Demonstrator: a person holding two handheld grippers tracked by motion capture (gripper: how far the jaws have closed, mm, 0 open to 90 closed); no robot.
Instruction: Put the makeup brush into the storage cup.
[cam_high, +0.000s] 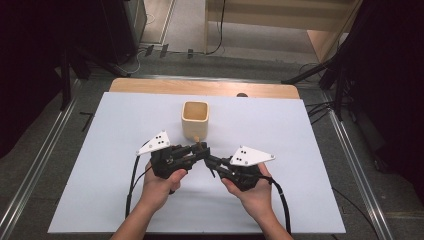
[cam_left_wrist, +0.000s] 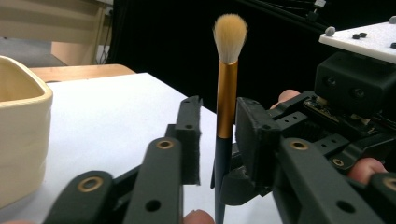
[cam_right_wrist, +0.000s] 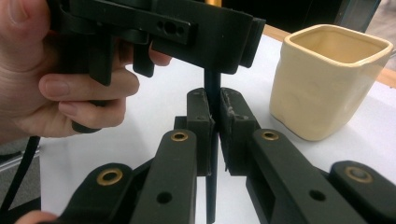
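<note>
my right gripper (cam_right_wrist: 214, 116) clamps the upright brush (cam_left_wrist: 226, 102); my left gripper (cam_left_wrist: 217, 126) brackets it, jaws apart, near the cup (cam_high: 195, 119).

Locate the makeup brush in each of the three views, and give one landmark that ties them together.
High view: the makeup brush shows as a small tan tip at centre, between the two grippers, just in front of the cream cup.
Left gripper view: upright at centre, bristles on top, between the left gripper's open jaws.
Right gripper view: its dark handle stands at centre, clamped by the right gripper.
Shared landmark: the cream cup.
</note>
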